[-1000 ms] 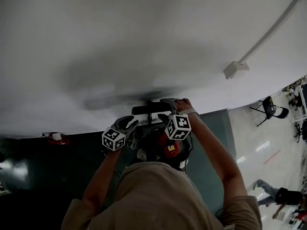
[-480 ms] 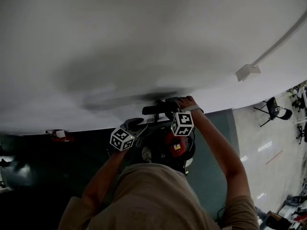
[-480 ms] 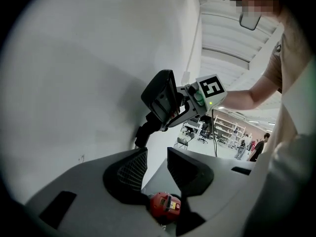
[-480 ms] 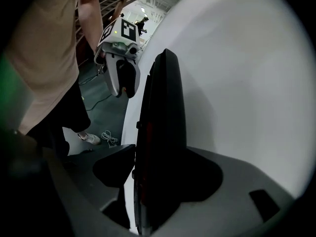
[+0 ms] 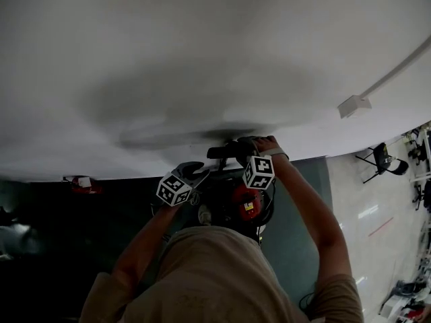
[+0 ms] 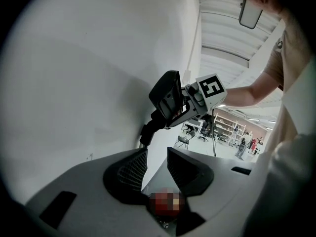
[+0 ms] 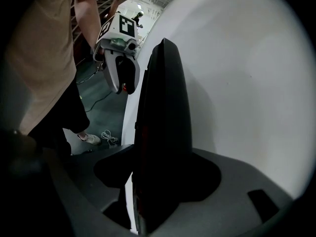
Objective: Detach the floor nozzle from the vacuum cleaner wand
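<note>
The black floor nozzle [image 5: 225,151] is held up in front of the white wall, with my right gripper [image 5: 238,151] shut on it. In the right gripper view the nozzle [image 7: 163,127] stands upright and fills the space between the jaws. Below it is the vacuum cleaner's dark and red body [image 5: 244,204]. My left gripper [image 5: 194,175] reaches in at its left side. In the left gripper view the jaws [image 6: 157,168] stand partly apart with a red part [image 6: 165,202] low between them, and the nozzle [image 6: 167,95] shows ahead.
A white wall [image 5: 202,59] fills the background, with a conduit box [image 5: 353,105] at the right. The floor [image 5: 60,247] is dark, with a small red object [image 5: 81,182] at the wall's foot. A chair [image 5: 384,157] stands far right. A cable [image 7: 106,137] lies on the floor.
The head view has drifted, so everything sits further right. The right gripper has tilted and shifted a little with the nozzle. The left gripper has stayed beside the vacuum body.
</note>
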